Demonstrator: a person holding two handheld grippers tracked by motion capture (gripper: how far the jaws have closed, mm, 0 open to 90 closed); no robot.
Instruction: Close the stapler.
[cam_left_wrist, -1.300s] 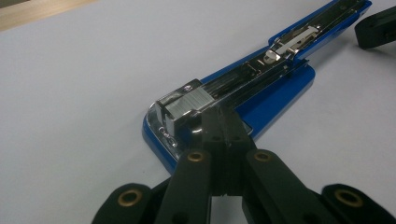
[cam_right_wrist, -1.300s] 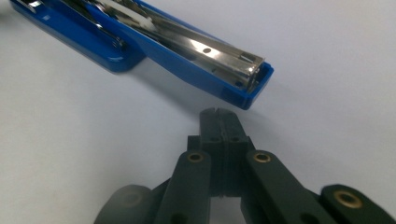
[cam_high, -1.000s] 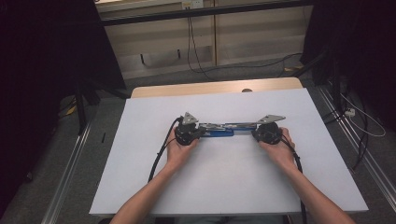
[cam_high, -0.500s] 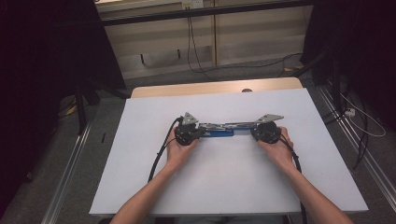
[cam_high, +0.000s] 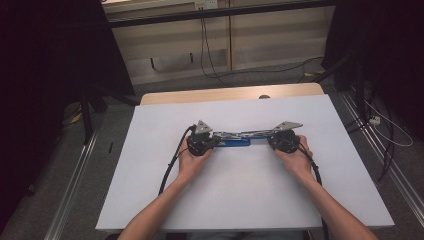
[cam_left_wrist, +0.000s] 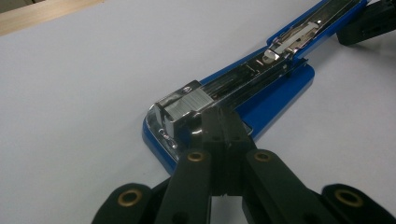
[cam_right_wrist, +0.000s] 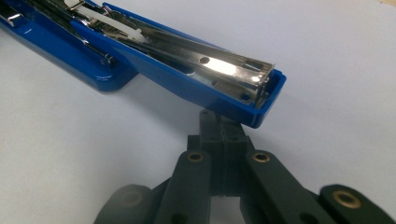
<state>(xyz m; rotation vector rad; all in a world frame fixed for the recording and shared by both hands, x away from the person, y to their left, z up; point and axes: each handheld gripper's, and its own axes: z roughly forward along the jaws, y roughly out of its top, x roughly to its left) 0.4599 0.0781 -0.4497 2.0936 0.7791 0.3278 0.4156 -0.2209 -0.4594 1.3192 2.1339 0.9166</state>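
A blue stapler (cam_high: 235, 138) lies opened out flat in the middle of the white table (cam_high: 150, 190). The left gripper (cam_left_wrist: 223, 125) is closed, its tip at the staples. The right gripper (cam_right_wrist: 219, 122) is closed too, under the lid's end

White table top (cam_high: 250, 200) is left bare all round; free passage is offered on the far side, near side and both outer flanks. The middle strip is blocked by the opened blue stapler (cam_high: 235, 138), laid flat between left gripper (cam_high: 214, 141) and right gripper (cam_high: 267, 140). Both sets of jaws are closed and pressed up against the stapler ends, so no gap is left there. Left flank is partly taken by a trailing black cable (cam_high: 172, 162); the near edge is crossed by the forearms.
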